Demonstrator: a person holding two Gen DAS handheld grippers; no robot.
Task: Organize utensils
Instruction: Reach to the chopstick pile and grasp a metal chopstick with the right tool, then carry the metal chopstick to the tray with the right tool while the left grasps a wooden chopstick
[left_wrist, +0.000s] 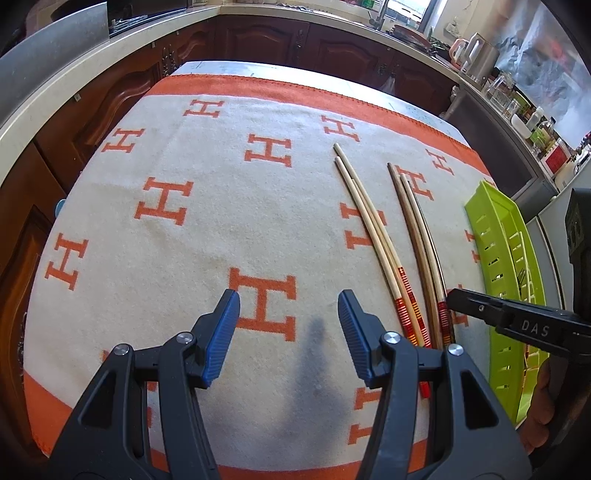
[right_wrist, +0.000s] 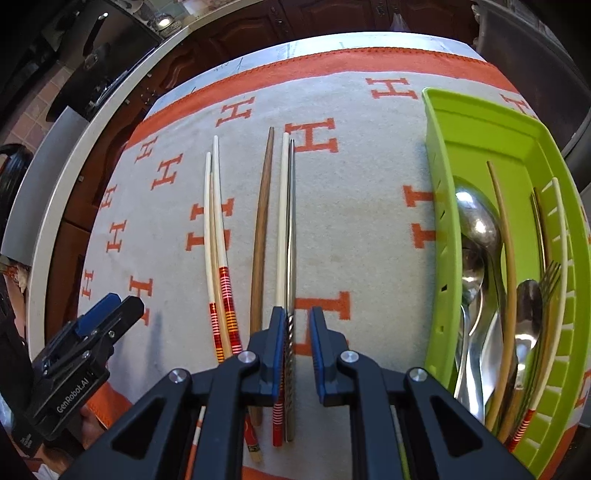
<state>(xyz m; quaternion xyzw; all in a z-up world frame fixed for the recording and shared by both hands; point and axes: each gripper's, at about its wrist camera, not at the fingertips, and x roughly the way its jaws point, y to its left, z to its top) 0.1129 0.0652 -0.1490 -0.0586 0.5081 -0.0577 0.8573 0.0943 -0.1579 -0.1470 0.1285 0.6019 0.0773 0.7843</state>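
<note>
Several chopsticks lie side by side on the H-patterned cloth: pale ones with red banded ends (right_wrist: 218, 236) (left_wrist: 373, 236), a dark wooden one (right_wrist: 260, 236) (left_wrist: 413, 236), a white one (right_wrist: 283, 221) and a metal one (right_wrist: 291, 229). My right gripper (right_wrist: 297, 332) is open just above the cloth, its jaws either side of the metal chopstick's twisted end, the left pad touching it. My left gripper (left_wrist: 288, 325) is open and empty above bare cloth, left of the chopsticks. A green tray (right_wrist: 480, 133) (left_wrist: 491, 229) at the right holds spoons (right_wrist: 476, 221), a fork and chopsticks.
The cloth (left_wrist: 177, 236) covers the table. Dark wooden cabinets and a pale counter (left_wrist: 55, 92) run around the far and left sides. A cluttered counter with a kettle (left_wrist: 480, 55) is at the far right.
</note>
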